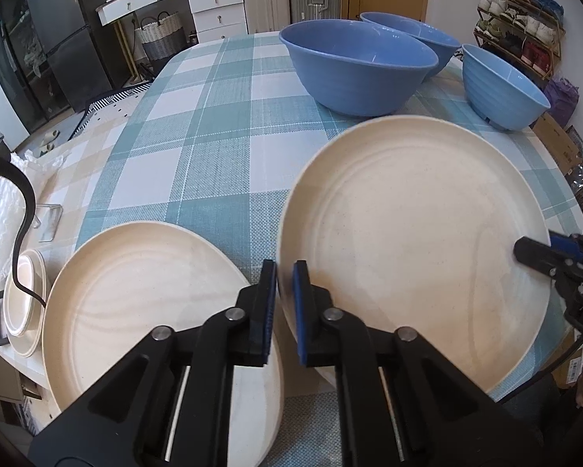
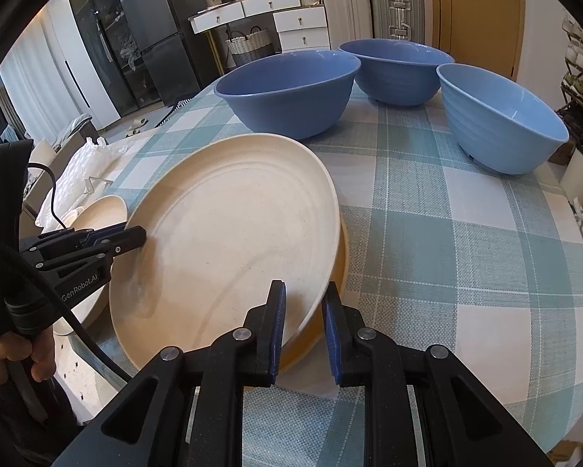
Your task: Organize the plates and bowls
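A large cream plate (image 1: 416, 241) is held tilted above the checked table; it also shows in the right wrist view (image 2: 233, 241). My left gripper (image 1: 284, 268) is shut on its left rim, and it shows in the right wrist view (image 2: 141, 233). My right gripper (image 2: 304, 292) straddles the plate's right rim with a visible gap between its fingers; it shows at the plate's right edge in the left wrist view (image 1: 525, 251). A second cream plate (image 2: 340, 260) lies under the held one. Another cream plate (image 1: 151, 303) lies to the left. Three blue bowls (image 1: 359, 66) (image 1: 412, 31) (image 1: 501, 85) stand at the back.
The table has a teal checked cloth (image 1: 198, 148). Small cream plates (image 1: 24, 303) are stacked on a low surface at the left, with a black cable across them. A clear stand (image 1: 48, 220) sits near the table's left edge. Drawers, a fridge and suitcases stand behind.
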{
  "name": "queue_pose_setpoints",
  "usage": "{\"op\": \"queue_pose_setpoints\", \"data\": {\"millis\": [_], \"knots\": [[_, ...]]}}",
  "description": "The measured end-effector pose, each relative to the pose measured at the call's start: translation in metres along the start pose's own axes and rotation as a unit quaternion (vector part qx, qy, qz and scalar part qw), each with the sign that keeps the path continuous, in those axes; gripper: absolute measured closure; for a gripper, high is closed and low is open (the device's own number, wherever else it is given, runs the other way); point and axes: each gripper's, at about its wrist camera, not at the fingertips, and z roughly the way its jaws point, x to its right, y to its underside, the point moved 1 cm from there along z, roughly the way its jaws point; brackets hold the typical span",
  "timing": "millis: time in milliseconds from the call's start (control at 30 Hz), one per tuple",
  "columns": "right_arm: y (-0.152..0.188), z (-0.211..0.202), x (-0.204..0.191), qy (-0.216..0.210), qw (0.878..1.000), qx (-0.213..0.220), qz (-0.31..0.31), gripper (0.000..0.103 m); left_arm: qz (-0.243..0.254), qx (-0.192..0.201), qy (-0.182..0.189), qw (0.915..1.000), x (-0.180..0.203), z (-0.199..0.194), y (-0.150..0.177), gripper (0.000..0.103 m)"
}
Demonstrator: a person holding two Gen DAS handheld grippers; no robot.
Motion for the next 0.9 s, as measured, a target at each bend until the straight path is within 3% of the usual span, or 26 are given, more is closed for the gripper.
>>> {"op": "queue_pose_setpoints", "data": {"millis": [533, 633, 900], "knots": [[-0.003, -0.013, 0.002, -0.018, 1.000, 0.021, -0.002, 0.068, -0.017, 0.016, 0.010, 0.9997, -0.010, -0.017, -0.005, 0.097], [-0.004, -0.015, -0.001, -0.029, 0.999, 0.025, -0.006, 0.068, -0.020, 0.024, 0.016, 0.9994, -0.013, -0.024, -0.005, 0.087], [-0.010, -0.023, -0.015, -0.052, 0.998, 0.040, -0.021, 0.049, -0.041, 0.046, 0.026, 0.9978, -0.030, -0.046, -0.005, 0.055]]}}
